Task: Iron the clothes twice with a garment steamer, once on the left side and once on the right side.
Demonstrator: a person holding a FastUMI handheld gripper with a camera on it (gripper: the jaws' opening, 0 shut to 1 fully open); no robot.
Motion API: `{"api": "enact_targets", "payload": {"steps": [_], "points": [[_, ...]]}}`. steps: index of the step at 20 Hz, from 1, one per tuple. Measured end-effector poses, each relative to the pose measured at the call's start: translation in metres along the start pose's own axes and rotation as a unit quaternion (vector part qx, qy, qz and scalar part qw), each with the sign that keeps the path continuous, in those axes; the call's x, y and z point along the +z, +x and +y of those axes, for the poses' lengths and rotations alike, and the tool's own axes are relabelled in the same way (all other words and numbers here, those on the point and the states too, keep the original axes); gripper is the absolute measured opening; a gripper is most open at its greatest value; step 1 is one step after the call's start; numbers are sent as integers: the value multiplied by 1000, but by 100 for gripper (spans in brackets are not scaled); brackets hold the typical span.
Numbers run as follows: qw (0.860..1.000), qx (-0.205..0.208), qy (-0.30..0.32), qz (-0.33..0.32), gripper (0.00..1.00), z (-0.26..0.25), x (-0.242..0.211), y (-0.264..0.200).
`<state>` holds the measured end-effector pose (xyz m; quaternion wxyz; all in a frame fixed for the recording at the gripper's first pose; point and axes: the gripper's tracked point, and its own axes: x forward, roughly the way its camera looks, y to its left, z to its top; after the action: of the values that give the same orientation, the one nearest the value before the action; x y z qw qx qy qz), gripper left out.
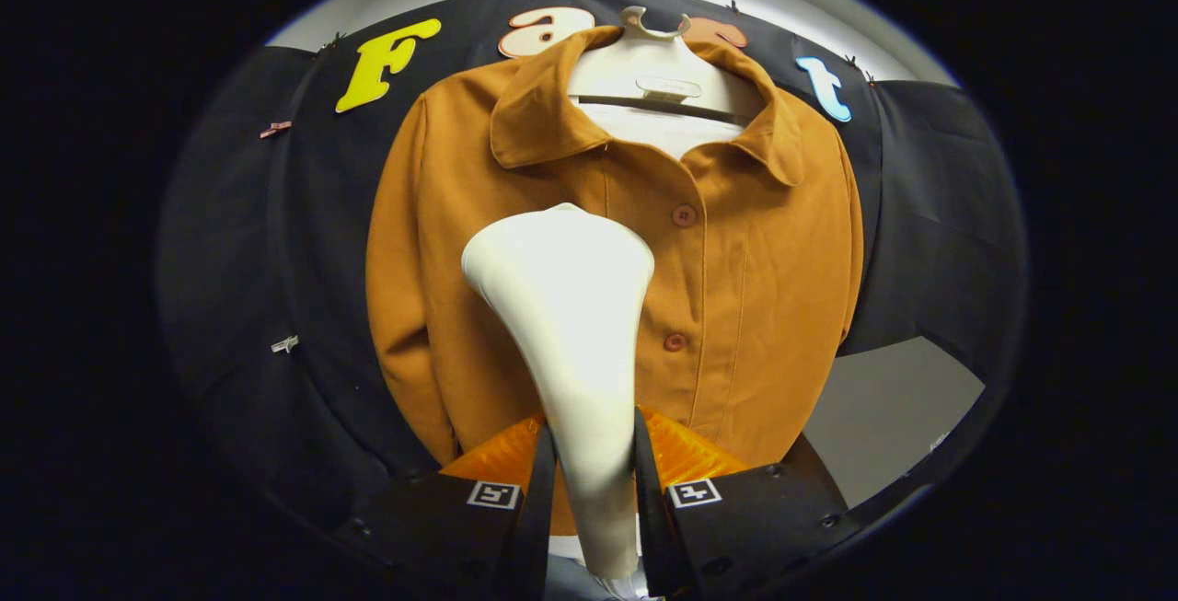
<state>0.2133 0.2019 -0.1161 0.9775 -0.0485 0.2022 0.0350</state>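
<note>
The claw [594, 454] grips the slim handle of a white garment steamer [571, 306], its two fingers [538, 481] narrowed until each presses a side of the handle, which rises upright between them and flares into a broad, rounded head. That head stands just ahead of the fingers and in front of the chest of a rust-orange button-front jacket [736, 251], covering part of the front panel beside the button placket; whether the head touches the cloth or hangs a little short of it cannot be told from this angle. The jacket hangs on a white hanger [655, 58] whose hook shows above the spread collar [543, 113], with a pale inner layer visible at the open neck. Two buttons [684, 215] run down the placket just beside the steamer head, one level with its top and one lower, near the handle. Both sleeves hang straight at the jacket's sides. Behind the garment, black cloth [939, 214] drapes the booth's wall, held by small clips [284, 343], and a strip of pale wall shows above it. A patch of grey floor or wall [883, 408] appears beyond the hem, past the finger on that side.
</note>
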Motion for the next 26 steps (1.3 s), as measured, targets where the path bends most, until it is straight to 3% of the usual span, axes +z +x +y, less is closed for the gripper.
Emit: {"api": "enact_targets", "payload": {"steps": [15,26], "points": [[995,-5,-3,103,44,6,-71,34],[979,-7,17,205,44,-1,-154,37]]}}
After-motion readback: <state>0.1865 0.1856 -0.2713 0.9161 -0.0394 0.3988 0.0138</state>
